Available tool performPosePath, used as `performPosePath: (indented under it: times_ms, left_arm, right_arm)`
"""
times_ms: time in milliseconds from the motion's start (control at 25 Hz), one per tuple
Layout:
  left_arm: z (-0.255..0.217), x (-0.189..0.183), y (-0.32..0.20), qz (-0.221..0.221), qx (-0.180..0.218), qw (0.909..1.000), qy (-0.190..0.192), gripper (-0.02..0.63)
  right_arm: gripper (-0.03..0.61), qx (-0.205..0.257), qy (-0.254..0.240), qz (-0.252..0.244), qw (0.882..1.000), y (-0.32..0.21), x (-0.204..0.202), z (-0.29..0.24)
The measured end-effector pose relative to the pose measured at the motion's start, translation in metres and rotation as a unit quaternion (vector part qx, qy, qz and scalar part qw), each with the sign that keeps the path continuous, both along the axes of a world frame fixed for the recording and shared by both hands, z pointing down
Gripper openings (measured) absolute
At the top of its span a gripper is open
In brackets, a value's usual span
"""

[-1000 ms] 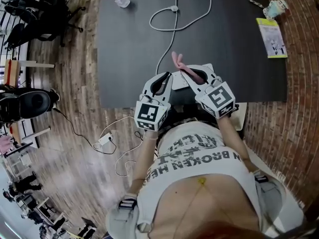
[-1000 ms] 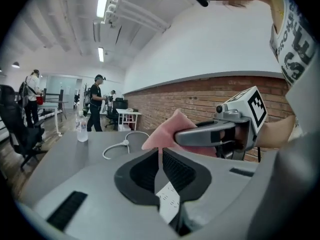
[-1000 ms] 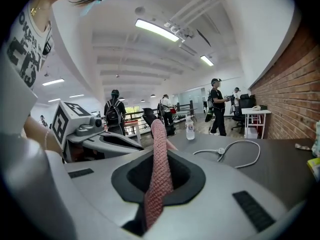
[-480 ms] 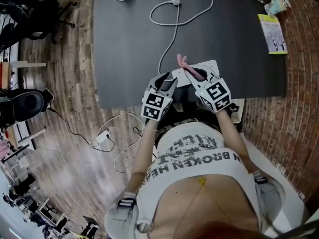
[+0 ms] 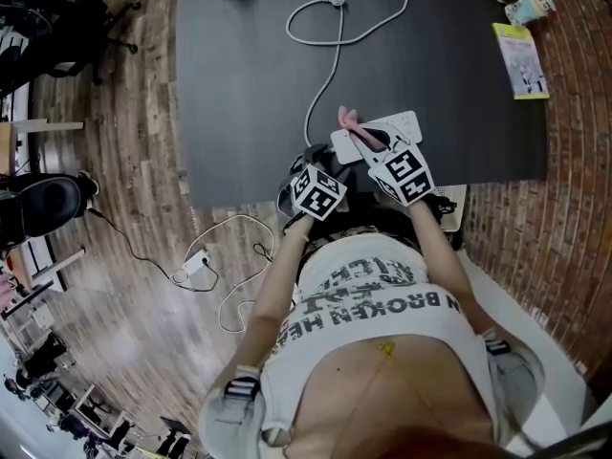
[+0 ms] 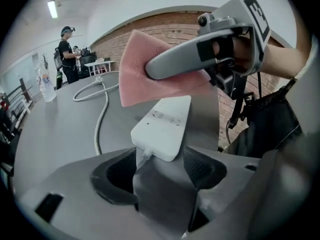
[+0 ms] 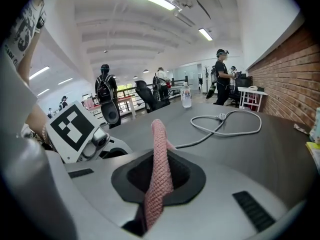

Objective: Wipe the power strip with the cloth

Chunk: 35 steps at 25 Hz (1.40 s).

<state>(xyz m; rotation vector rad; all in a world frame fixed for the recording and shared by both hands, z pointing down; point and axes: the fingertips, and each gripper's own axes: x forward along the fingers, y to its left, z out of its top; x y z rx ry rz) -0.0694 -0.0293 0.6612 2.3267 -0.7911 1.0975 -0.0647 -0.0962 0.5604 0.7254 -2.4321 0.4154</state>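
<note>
Head view, centre frame: your left gripper [image 5: 310, 159] and right gripper [image 5: 371, 143] crowd the power strip [image 5: 381, 128] at the dark surface's [image 5: 239, 75] near edge. Left gripper view: jaws opening, the strip's end loose between them. Right gripper view: pink cloth [image 7: 159, 169] pinched tight; wiping looks unfinished to me.

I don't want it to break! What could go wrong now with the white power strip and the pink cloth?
1. The left hand-held gripper's jaws are opening round the power strip's end, so nothing pins it; a wipe might shove it along the table.
2. The strip seems to lie close to the table's near edge, so it might slide off.
3. The right hand-held gripper pinches only part of the cloth, which might slip out.
</note>
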Motion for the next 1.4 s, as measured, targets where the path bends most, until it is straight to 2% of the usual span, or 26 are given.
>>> performPosePath:
  times_ms: [240,560,800,1040,1400]
  left_arm:
    - [0.016,0.006,-0.003,0.02,-0.014,0.9993,-0.028,0.281]
    - [0.019,0.011,-0.006,0.038,-0.021,0.9991,0.006,0.281]
    - [0.02,0.012,-0.006,0.032,-0.013,0.9994,0.008,0.281]
    - [0.02,0.012,-0.006,0.029,-0.013,0.9995,0.009,0.281]
    - [0.02,0.009,-0.006,0.029,-0.021,0.9993,0.004,0.281]
  right_arm:
    - [0.017,-0.014,0.026,-0.026,0.999,0.005,-0.004,0.015]
    - [0.017,-0.062,0.045,-0.081,0.994,0.015,-0.021,0.047]
    - [0.017,-0.085,0.085,-0.111,0.987,0.025,-0.029,0.073]
    - [0.017,-0.069,0.118,-0.133,0.982,0.03,-0.032,0.082]
    - [0.015,-0.059,0.103,-0.137,0.983,0.027,-0.034,0.083]
